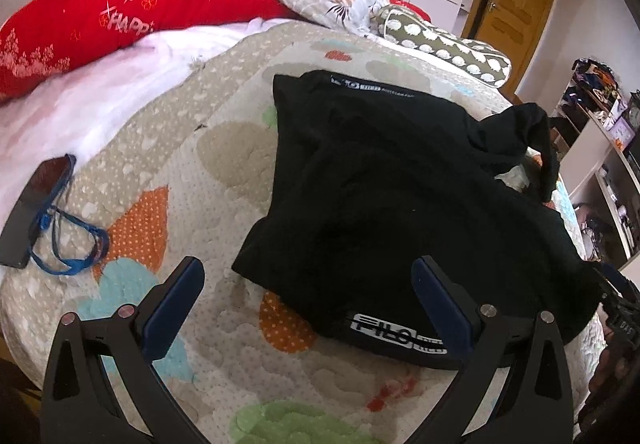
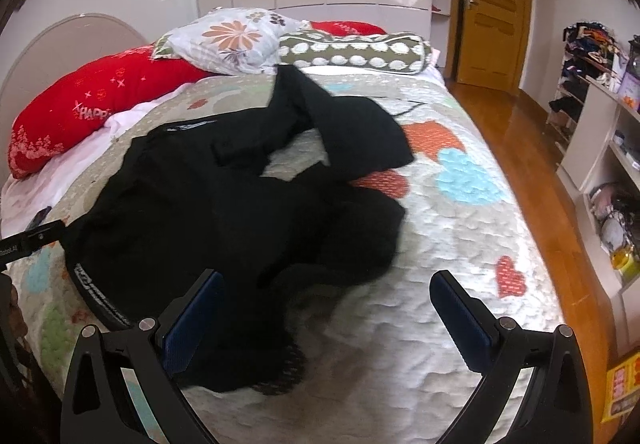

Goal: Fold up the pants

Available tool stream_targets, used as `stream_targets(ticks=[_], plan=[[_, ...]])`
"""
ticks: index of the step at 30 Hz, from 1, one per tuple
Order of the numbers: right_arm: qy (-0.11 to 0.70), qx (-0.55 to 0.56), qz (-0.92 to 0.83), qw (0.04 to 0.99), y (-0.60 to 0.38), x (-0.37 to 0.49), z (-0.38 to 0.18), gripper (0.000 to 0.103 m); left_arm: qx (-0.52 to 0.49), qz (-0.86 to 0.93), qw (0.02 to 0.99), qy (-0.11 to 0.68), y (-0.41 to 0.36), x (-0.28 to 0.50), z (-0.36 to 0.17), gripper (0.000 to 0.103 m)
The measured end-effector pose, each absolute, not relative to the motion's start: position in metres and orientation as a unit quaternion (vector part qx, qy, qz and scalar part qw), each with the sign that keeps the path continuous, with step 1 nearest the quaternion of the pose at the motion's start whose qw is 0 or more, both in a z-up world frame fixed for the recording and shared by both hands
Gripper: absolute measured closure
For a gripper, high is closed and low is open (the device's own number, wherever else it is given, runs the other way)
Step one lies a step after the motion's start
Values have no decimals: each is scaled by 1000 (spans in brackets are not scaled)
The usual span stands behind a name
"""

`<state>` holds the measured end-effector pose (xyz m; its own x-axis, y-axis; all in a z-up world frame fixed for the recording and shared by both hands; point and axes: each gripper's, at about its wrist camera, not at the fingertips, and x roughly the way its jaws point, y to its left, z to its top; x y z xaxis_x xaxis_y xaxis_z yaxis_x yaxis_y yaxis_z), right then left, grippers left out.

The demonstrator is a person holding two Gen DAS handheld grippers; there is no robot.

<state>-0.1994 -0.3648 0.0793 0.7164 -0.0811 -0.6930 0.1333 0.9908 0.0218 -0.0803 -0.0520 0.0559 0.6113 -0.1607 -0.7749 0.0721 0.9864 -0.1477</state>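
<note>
Pants [image 2: 224, 204], seemingly one pair, crumpled between two gaping tongs.

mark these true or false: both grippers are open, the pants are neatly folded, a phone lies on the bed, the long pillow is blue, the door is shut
1. Both the left gripper and right gripper are open: true.
2. The black pants are neatly folded: false, they lie crumpled on the quilt.
3. A phone lies on the bed: true.
4. The long pillow is blue: false, it is red.
5. The wooden door is shut: true.
</note>
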Motion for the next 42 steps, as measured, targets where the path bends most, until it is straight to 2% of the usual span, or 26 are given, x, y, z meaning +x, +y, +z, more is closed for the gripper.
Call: stream_targets(ticks=[10,16,18,19,21,25,27,35,39,41,42], plan=[[383,109,-60,915,-414,-197,66,1,-57,-63,883,461,-68,-63,33,0],[351,179,-28,919,-433,-185,81,1,-59,-65,878,470,-71,-50,27,0],[372,167,-51,912,-440,-167,77,3,-52,-61,877,473,-73,-48,24,0],[379,156,-57,910,-440,-158,74,7,-45,-60,879,472,-74,-49,23,0],[396,150,-53,904,-442,-140,62,27,-40,-61,880,470,-76,-49,23,0],[415,165,-39,894,-444,-114,36,51,-38,-57,879,471,-75,-49,19,0],[408,162,-12,898,-440,-115,39,96,-36,-55,880,471,-76,-49,19,0],[332,159,-81,926,-468,-208,99,96,-61,-72,874,477,-65,-52,23,0],[348,132,-167,913,-491,-254,99,96,-84,-78,870,479,-59,-54,25,0],[377,153,-183,895,-507,-265,81,96,-91,-76,869,480,-59,-53,25,0],[389,168,-184,887,-512,-266,72,92,-91,-74,868,482,-59,-53,24,0]])
